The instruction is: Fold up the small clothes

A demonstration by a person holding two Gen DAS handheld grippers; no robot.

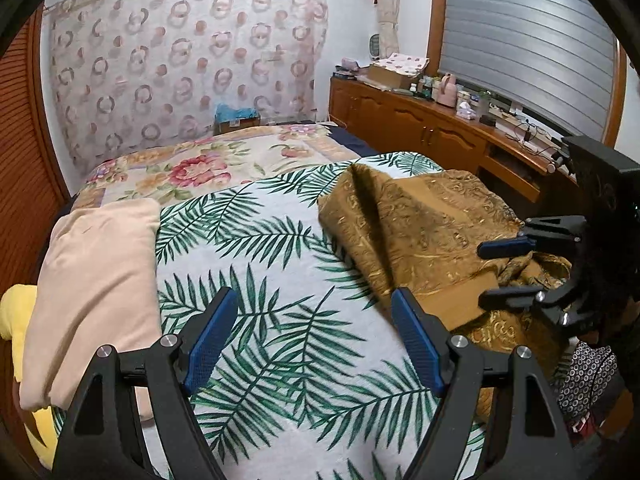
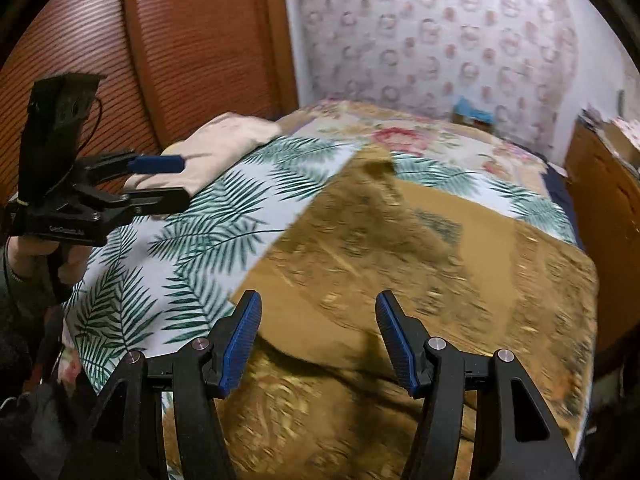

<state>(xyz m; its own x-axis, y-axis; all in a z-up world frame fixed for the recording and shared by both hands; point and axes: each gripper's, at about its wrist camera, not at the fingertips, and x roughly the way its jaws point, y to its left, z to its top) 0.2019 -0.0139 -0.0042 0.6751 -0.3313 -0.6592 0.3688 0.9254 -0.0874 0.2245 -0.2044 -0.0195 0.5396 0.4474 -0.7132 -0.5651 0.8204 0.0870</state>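
Observation:
A gold-brown patterned garment (image 1: 424, 232) lies rumpled on the palm-leaf bedspread (image 1: 272, 280), on the right side of the bed; it fills the right wrist view (image 2: 420, 280). My left gripper (image 1: 314, 308) is open and empty above the bare bedspread, left of the garment; it also shows in the right wrist view (image 2: 182, 180). My right gripper (image 2: 318, 312) is open and empty just above the garment's near part; it shows in the left wrist view (image 1: 486, 274) over the garment's right edge.
A folded beige cloth (image 1: 96, 280) lies at the bed's left edge on something yellow (image 1: 16, 312). A floral quilt (image 1: 208, 160) covers the far bed. A wooden sideboard (image 1: 420, 124) with clutter stands to the right. A wooden headboard (image 2: 192, 40) is behind.

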